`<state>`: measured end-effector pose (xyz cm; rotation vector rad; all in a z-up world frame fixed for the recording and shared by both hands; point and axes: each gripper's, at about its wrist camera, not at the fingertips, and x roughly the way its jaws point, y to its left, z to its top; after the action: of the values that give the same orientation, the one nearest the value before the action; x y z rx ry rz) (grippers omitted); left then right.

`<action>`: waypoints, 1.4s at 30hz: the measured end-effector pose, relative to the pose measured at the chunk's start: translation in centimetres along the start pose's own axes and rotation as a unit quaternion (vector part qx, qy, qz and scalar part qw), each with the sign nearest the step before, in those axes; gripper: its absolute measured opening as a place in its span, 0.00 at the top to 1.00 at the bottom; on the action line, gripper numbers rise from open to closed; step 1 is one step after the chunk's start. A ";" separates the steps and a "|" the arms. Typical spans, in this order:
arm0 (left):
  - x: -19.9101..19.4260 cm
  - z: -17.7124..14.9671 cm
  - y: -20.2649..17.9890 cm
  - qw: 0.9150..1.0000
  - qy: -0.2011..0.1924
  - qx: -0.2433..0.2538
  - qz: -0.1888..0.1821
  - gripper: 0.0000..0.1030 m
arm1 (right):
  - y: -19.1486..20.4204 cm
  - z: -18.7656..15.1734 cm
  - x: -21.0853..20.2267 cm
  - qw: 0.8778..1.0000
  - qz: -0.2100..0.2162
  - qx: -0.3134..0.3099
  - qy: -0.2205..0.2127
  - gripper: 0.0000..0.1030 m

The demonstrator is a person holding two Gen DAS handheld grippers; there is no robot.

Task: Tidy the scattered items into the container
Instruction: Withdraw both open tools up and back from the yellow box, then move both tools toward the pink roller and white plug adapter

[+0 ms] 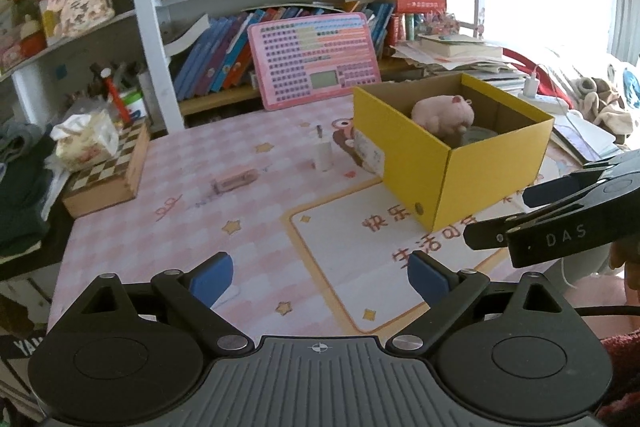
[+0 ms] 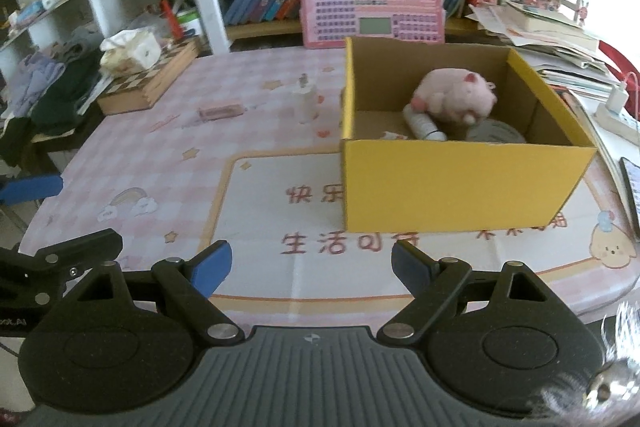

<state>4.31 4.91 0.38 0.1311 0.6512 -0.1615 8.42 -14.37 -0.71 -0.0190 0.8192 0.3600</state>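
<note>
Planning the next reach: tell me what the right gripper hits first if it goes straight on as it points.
Probably the desk mat just short of the yellow box; the open right gripper tilts downward, though depth is unclear.

I see a matt yellow cardboard box [image 2: 460, 183], a fuzzy pink plush pig [image 2: 456, 97] inside it, a glossy printed desk mat [image 2: 256, 211], and a wooden checkered box [image 1: 108, 171].

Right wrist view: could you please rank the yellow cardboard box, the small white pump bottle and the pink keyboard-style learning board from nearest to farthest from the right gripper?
1. Yellow cardboard box, just ahead, slightly right of the right gripper.
2. Small white pump bottle, upright on the mat, left of the box.
3. Pink keyboard-style learning board, leaning against the bookshelf at the back.
</note>
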 end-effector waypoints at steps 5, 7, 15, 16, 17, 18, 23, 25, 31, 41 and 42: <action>-0.6 -0.7 1.2 1.000 0.001 -0.006 0.005 0.07 | 2.1 -0.2 0.4 1.000 0.009 -0.017 0.005 0.16; -0.8 -0.9 1.7 1.000 0.001 -0.010 0.008 0.07 | 3.0 -0.1 0.6 1.000 0.012 -0.025 0.007 0.16; -1.6 -1.6 4.0 0.999 -0.002 -0.034 0.020 0.06 | 5.8 0.3 1.1 0.998 0.021 -0.059 0.013 0.16; -1.6 -1.6 4.2 0.999 -0.002 -0.036 0.020 0.06 | 6.1 0.4 1.1 0.998 0.019 -0.064 0.012 0.16; -1.6 -1.6 4.4 0.999 -0.001 -0.038 0.020 0.06 | 6.3 0.5 1.1 0.998 0.017 -0.067 0.011 0.16; -1.5 -1.7 4.5 0.999 -0.001 -0.040 0.020 0.06 | 6.5 0.6 1.2 0.997 0.014 -0.070 0.011 0.16; -1.1 -1.6 5.1 0.999 0.002 -0.045 0.023 0.06 | 7.0 1.3 1.8 0.997 0.005 -0.078 0.008 0.19; -0.8 -1.5 5.3 0.999 0.002 -0.046 0.025 0.06 | 7.1 1.6 2.1 0.997 0.003 -0.078 0.006 0.19; 0.5 -0.9 5.9 0.998 0.004 -0.056 0.030 0.06 | 6.9 3.1 3.6 0.997 0.005 -0.080 0.008 0.22; 3.6 0.8 6.6 0.998 0.015 -0.053 0.044 0.06 | 6.4 6.6 7.1 0.998 0.018 -0.057 0.012 0.32; 3.9 0.9 6.6 0.998 0.016 -0.052 0.044 0.06 | 6.4 7.0 7.4 0.998 0.018 -0.054 0.013 0.32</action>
<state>9.11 10.78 -0.81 0.0613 0.6824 -0.0410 15.97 -4.98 -0.50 -0.1103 0.8265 0.4397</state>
